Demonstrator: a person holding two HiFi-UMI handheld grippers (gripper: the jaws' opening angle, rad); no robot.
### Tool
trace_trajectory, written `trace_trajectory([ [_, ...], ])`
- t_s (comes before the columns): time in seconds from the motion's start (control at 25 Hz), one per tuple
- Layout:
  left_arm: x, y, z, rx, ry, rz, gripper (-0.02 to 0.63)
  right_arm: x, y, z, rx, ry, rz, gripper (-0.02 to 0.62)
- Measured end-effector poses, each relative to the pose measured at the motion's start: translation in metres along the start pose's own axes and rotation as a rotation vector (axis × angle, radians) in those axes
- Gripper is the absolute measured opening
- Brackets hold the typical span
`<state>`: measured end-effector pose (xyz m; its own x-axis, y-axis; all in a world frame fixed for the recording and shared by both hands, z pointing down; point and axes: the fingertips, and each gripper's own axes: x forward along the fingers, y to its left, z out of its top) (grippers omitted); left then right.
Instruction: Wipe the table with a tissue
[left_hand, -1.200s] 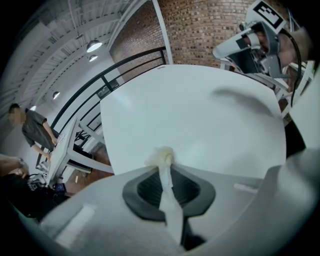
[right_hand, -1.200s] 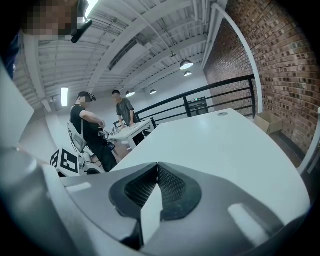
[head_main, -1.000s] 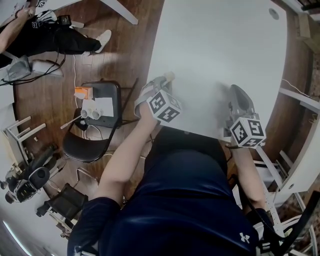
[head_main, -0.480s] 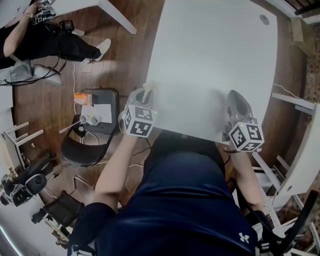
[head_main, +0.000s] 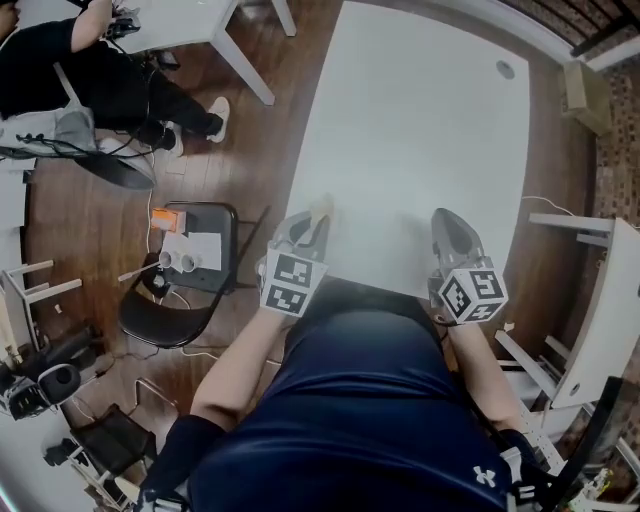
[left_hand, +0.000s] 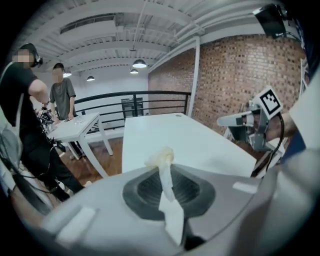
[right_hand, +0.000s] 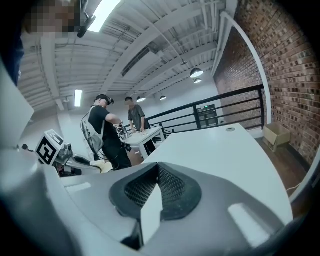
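Note:
My left gripper (head_main: 311, 222) is shut on a crumpled cream tissue (head_main: 322, 209) that pokes out past its tips, at the near left corner of the white table (head_main: 420, 140). In the left gripper view the tissue (left_hand: 160, 156) is pinched between the closed jaws of that gripper (left_hand: 164, 171), held above the table (left_hand: 175, 137). My right gripper (head_main: 447, 220) rests over the table's near right edge. Its jaws (right_hand: 157, 169) are shut with nothing between them. Each gripper shows in the other's view: the right gripper (left_hand: 250, 120) and the left gripper (right_hand: 75, 162).
A black chair (head_main: 140, 292) left of the table carries an orange box, paper and cups. A person in black (head_main: 80, 80) sits by a second white table (head_main: 190, 20) at the far left. A white shelf (head_main: 600, 300) stands on the right, and a cardboard box (head_main: 580, 90) lies beyond.
My left gripper has drawn the tissue from further in on the table back toward the near left corner. The right gripper has hardly moved. The head view has shifted.

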<state>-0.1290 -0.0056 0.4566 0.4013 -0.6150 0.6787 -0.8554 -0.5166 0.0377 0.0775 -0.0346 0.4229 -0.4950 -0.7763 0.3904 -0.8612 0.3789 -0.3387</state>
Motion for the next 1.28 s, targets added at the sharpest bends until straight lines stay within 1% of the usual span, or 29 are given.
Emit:
trace_trajectory([
  [0.2, -0.018, -0.016, 0.016, 0.040, -0.055, -0.008, 0.014, -0.015, 0.018, 0.008, -0.053, -0.019, 0.022, 0.011],
  [0.4, -0.027, -0.031, 0.030, 0.028, -0.114, -0.044, 0.014, -0.031, 0.027, 0.033, -0.088, -0.076, 0.029, 0.011],
  [0.52, -0.031, -0.039, 0.037, 0.013, -0.143, -0.063, 0.014, -0.039, 0.029, 0.048, -0.108, -0.114, 0.021, 0.011],
  [0.64, -0.034, -0.043, 0.046, 0.015, -0.164, -0.071, 0.014, -0.043, 0.026, 0.056, -0.134, -0.132, 0.012, 0.011],
  [0.88, -0.038, -0.046, 0.048, 0.010, -0.176, -0.080, 0.014, -0.046, 0.026, 0.053, -0.159, -0.132, 0.003, 0.011],
  [1.28, -0.041, -0.038, 0.049, 0.009, -0.172, -0.062, 0.014, -0.047, 0.027, 0.060, -0.162, -0.144, 0.007, 0.011],
])
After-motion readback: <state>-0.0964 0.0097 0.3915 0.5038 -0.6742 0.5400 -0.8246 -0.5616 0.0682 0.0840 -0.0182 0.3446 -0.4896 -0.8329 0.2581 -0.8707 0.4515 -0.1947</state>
